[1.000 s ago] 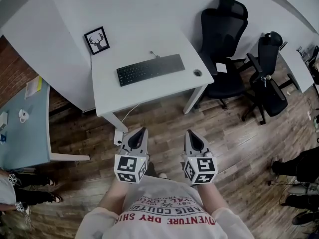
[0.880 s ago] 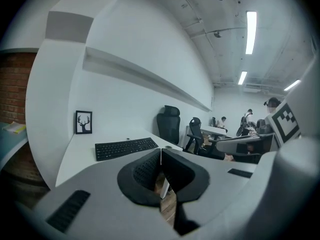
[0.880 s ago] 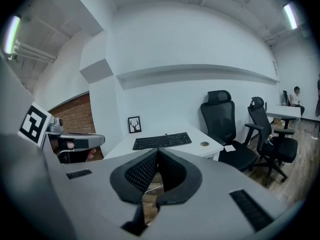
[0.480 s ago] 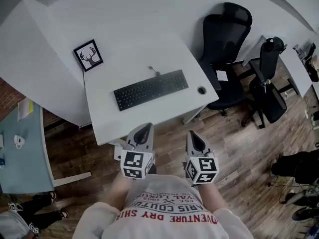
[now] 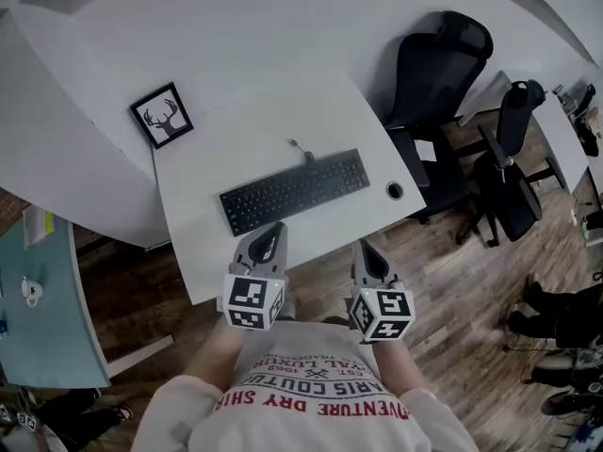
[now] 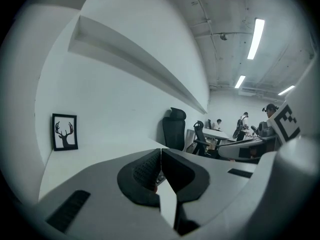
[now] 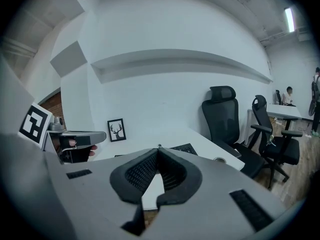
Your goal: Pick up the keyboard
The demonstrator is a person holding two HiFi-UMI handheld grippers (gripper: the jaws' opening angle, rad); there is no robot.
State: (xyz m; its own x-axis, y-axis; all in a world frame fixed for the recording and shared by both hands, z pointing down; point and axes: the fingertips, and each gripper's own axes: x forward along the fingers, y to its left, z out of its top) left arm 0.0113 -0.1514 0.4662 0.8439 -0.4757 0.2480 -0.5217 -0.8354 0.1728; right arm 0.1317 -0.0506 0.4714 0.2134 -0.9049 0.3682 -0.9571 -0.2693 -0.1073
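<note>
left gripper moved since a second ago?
Yes, toward the desk: the left gripper now reaches over its near edge, close to the keyboard; earlier it hung over the floor.

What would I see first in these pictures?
A black keyboard lies in the middle of a white desk, with a framed deer picture at its back left corner. The left gripper and right gripper hover shut and empty at the desk's near edge; black chairs stand to the right.
</note>
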